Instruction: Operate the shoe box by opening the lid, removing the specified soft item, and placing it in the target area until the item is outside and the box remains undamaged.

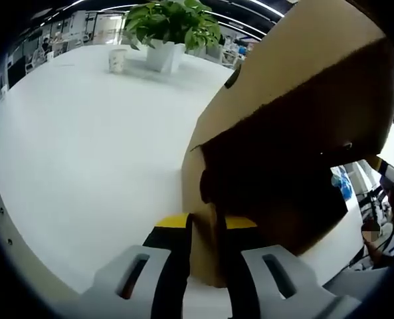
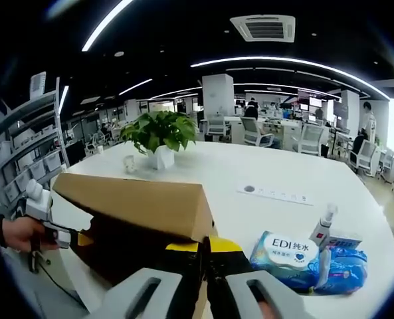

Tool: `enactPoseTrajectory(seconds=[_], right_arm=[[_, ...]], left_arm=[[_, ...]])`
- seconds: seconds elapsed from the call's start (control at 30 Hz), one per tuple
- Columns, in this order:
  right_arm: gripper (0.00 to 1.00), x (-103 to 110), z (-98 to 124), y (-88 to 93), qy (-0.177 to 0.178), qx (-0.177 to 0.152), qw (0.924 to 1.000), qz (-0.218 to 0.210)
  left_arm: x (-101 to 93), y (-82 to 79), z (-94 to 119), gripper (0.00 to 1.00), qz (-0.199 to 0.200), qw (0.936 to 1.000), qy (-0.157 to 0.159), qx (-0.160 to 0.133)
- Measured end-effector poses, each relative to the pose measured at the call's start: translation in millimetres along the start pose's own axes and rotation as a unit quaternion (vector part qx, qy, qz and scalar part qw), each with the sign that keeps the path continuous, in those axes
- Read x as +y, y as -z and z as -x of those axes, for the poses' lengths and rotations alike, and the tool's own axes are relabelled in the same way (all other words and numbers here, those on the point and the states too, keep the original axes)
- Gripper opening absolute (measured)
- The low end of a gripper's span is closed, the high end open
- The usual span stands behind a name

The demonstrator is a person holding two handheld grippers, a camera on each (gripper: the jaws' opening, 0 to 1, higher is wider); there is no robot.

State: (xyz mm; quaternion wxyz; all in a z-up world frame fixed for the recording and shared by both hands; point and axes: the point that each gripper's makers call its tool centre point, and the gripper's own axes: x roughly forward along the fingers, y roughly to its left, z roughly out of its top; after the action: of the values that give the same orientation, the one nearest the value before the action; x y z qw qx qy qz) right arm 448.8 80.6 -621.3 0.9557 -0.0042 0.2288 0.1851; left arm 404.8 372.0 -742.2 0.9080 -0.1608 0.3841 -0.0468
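So the shoe box (image 1: 296, 126) is sitting on the white counter (image 1: 84, 166), and both grippers are working opposite ends of its lid.

In the left gripper view, the left gripper (image 1: 206, 256) is clamping its jaws on the cardboard edge of the lid flap, which is running up and away to the right from the jaws, with the dark inside of the box just beyond.

In the right gripper view, the right gripper (image 2: 206, 266) is pinching the near corner of the lid (image 2: 140, 203), whose long axis is stretching off to the left toward the other gripper (image 2: 40, 212). I'm guessing the lid is mid-lift. The soft item isn't something I can make out. Wipes pack (image 2: 286, 256) is lying just right of the box.
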Motion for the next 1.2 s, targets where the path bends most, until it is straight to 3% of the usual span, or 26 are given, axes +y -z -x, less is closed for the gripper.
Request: enactPoseTrajectory(seconds=[0.43,0.53,0.63,0.9,1.2], right_arm=[[0.0,0.5,5.6,15.2,-0.003,-0.011,0.9998,-0.018],[0.0,-0.5,7.3,17.3,-0.007,-0.021,0.9986,-0.047],[0.0,0.1,6.9,21.3,-0.01,-0.017,0.999,-0.039],[0.0,-3.1,6.8,44.5,-0.02,0.001,0.9971,-0.073],[0.0,-0.5,7.3,55.0,-0.024,0.008,0.9959,-0.087]], left_arm=[[-5.0,4.5,4.6,0.2,-0.012,0.9992,0.037,0.009],[-4.5,4.8,7.1,0.19,-0.028,0.9986,0.042,0.012],[-6.0,3.9,9.1,0.19,-0.036,0.9982,0.047,0.009],[-5.9,3.5,20.8,0.19,-0.046,0.9973,0.057,-0.004],[-5.9,1.6,32.6,0.18,-0.066,0.9959,0.059,-0.019]])
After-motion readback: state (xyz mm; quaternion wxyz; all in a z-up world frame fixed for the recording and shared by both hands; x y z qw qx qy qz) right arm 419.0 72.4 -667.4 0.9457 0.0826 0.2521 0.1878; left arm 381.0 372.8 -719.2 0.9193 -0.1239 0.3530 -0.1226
